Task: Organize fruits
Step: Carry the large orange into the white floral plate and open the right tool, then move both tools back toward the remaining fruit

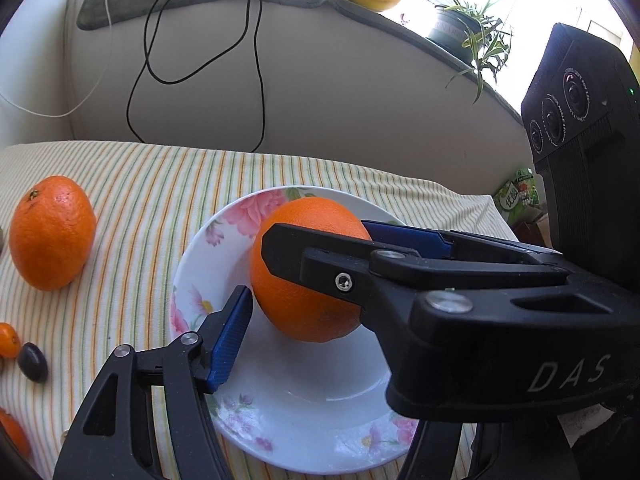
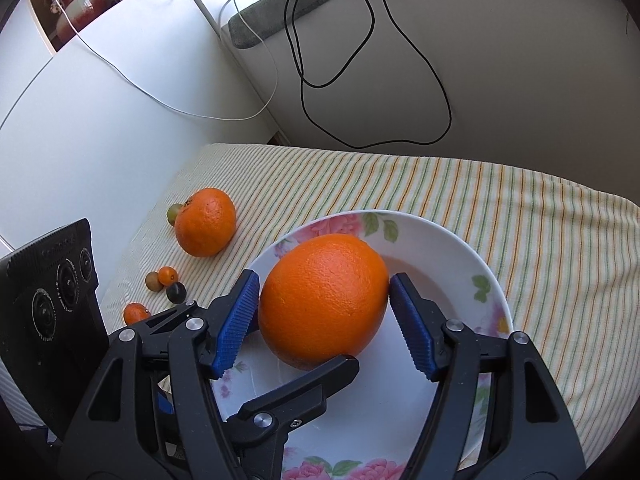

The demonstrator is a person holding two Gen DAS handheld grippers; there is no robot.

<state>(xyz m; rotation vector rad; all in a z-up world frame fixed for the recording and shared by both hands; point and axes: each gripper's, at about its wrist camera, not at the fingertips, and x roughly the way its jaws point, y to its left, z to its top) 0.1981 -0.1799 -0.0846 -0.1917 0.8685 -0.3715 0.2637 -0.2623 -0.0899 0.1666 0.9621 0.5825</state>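
A large orange (image 2: 324,300) lies in a white floral plate (image 2: 476,264) on the striped cloth. My right gripper (image 2: 320,320) straddles it, blue pads close on both sides; the left pad shows a thin gap. The orange (image 1: 308,268) and plate (image 1: 316,404) also show in the left wrist view, where the right gripper crosses in front. My left gripper (image 1: 292,336) reaches over the plate's near side beside the orange; only its left pad (image 1: 228,344) is clear, and a black finger of it lies under the orange in the right view. A second orange (image 1: 52,232) sits left of the plate.
Small fruits lie left of the plate: tiny orange and dark ones (image 2: 166,280), another small orange one (image 2: 136,314), a greenish one (image 2: 174,212) behind the second orange (image 2: 206,226). Cables (image 2: 360,80) hang on the wall behind. A potted plant (image 1: 464,32) stands on the ledge.
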